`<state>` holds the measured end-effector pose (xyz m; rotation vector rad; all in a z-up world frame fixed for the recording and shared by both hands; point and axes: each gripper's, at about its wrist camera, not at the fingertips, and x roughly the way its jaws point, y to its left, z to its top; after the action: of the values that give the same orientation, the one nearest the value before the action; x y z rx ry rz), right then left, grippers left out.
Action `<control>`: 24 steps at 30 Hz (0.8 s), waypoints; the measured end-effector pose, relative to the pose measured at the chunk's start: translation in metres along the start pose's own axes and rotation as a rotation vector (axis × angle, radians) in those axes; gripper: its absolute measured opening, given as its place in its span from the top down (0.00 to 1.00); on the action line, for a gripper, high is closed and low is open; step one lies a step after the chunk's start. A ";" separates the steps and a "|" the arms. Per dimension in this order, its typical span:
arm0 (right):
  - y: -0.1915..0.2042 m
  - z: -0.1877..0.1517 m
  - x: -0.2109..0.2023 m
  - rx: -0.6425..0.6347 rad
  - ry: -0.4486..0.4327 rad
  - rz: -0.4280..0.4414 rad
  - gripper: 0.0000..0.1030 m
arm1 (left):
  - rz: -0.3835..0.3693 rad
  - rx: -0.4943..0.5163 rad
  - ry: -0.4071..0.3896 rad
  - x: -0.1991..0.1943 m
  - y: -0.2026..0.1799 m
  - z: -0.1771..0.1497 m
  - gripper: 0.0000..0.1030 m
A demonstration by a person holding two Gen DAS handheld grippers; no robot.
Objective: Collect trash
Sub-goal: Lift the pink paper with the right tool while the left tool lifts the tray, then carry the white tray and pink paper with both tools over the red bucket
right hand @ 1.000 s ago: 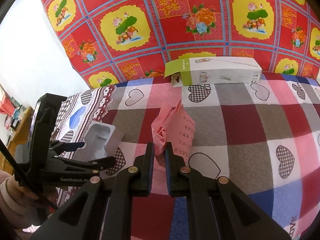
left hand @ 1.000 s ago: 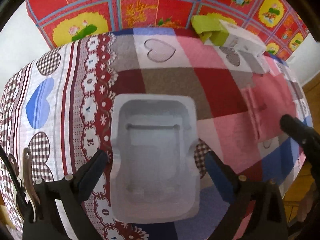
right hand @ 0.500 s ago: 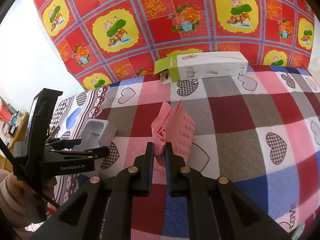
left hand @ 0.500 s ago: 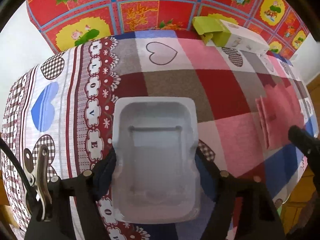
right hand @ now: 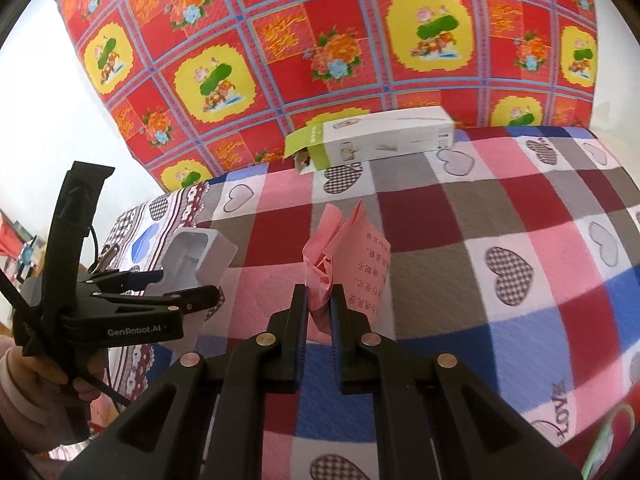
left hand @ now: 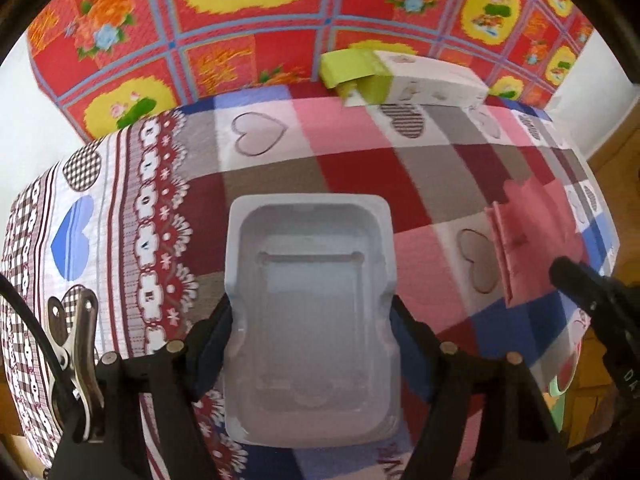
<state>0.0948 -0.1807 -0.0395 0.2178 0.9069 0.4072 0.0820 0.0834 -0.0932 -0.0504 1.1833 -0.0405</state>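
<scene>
So I have two pieces of trash in hand and one left, as far as I can judge; my left gripper (left hand: 312,320) has its jaws clenched across the white plastic tray (left hand: 312,312), one finger on each long side, and in the right wrist view the tray looks raised off the patchwork bedspread (right hand: 460,232), though I cannot swear it is fully clear; my right gripper (right hand: 319,304) is pinched tight on the pink paper (right hand: 344,252), which stands up out of the jaws above the cloth. The long white-and-green box (right hand: 380,140) lies untouched at the far edge of the bedspread, against the red flowered quilt (right hand: 320,40), well apart from both grippers; I see no bin or bag in either view, so dropping off is not yet done, and I reckon the job roughly halfway. The tray is a thin moulded insert, pale and slightly translucent, with a stepped recess; the paper is crumpled and folded, with printed characters on one face; the box has its green end flap open.
</scene>
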 end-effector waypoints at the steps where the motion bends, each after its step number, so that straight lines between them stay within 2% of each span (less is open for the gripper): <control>1: -0.004 -0.002 -0.005 0.006 -0.008 -0.002 0.89 | -0.002 0.007 -0.004 -0.001 -0.004 0.001 0.26; 9: -0.029 -0.016 -0.042 0.038 -0.048 -0.024 0.89 | -0.028 0.065 -0.035 -0.019 -0.047 0.000 0.26; 24: -0.088 -0.059 -0.120 0.130 -0.117 -0.096 0.89 | -0.114 0.181 -0.064 -0.050 -0.148 -0.026 0.26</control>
<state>0.0039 -0.3112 -0.0195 0.3132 0.8263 0.2445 0.0377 -0.0617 -0.0475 0.0400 1.1077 -0.2450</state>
